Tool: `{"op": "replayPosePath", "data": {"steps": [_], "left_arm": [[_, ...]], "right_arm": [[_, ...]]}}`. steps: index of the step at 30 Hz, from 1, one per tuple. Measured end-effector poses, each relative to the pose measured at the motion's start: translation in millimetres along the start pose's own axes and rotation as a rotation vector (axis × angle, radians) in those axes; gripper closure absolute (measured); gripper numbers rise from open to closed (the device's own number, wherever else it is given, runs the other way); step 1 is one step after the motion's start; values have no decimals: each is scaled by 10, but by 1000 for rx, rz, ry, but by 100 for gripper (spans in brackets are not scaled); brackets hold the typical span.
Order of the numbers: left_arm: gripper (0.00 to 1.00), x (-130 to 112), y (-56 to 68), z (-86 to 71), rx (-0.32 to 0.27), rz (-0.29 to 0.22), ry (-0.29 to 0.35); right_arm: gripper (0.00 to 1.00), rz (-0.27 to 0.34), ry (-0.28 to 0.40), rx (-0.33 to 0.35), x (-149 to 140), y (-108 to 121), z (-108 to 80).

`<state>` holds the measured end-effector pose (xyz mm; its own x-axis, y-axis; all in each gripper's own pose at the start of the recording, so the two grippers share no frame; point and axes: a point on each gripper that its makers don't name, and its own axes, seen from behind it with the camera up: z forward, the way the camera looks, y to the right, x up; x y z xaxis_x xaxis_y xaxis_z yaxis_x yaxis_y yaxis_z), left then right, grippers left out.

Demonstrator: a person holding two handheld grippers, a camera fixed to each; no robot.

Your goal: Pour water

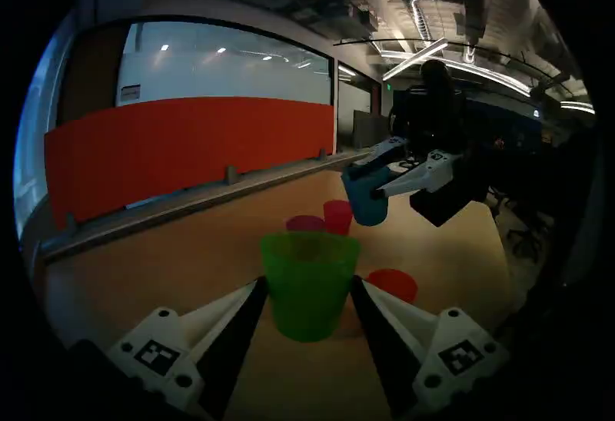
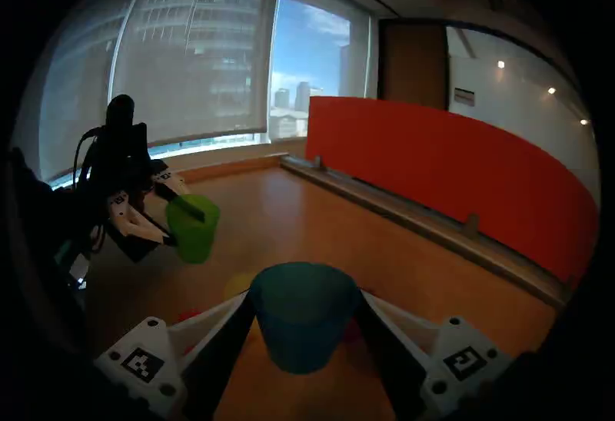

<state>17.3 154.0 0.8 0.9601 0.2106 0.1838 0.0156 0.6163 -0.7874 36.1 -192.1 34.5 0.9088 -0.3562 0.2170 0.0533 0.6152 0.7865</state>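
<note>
Two grippers, each pinching one cup. The left gripper (image 1: 310,281) had both fingers pressed on the sides of a translucent green plastic cup (image 1: 310,302), which was upright between them. The right gripper (image 2: 304,302) was clamped the same way on an opaque blue plastic cup (image 2: 303,333), one finger on each side.

In the left gripper view the blue cup hung above the light wooden tabletop (image 1: 177,267), tipped a little, beyond and to the right of the green one and well apart from it. In the right gripper view the green cup was off to the left, also off the table. Water in either cup: could not tell.

Loose cups on the table, left gripper view: three, all reddish.
- a bright red cup (image 1: 338,216), upright
- a darker magenta cup (image 1: 305,223) just beside it, partly hidden behind the green cup's rim
- a red cup (image 1: 393,283) nearer, by the left gripper's right-hand finger

In the right gripper view the blue cup blocked the table below it; a yellow patch and red bits showed at its edges, too blurred to name.

Around: one long orange-red partition panel (image 1: 192,152) along the table's far edge, big windows with blinds (image 2: 192,60), and ceiling strip lights (image 1: 419,56). A dark figure behind the far gripper was too dim to make out.
</note>
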Motion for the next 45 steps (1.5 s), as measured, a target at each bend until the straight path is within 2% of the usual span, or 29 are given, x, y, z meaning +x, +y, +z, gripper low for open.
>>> {"op": "replayPosePath", "data": {"steps": [15,27,45], "left_arm": [[21,-378,8,108,-12,19,-126],[21,-587,6,138,-16,21,-203],[21,-742,-39,160,-9,16,-249]], "right_arm": [[10,-9,-114,27,-481,-49,125],[10,3,-181,17,-782,10,175],[9,0,-232,13,-1004,29,216]]}}
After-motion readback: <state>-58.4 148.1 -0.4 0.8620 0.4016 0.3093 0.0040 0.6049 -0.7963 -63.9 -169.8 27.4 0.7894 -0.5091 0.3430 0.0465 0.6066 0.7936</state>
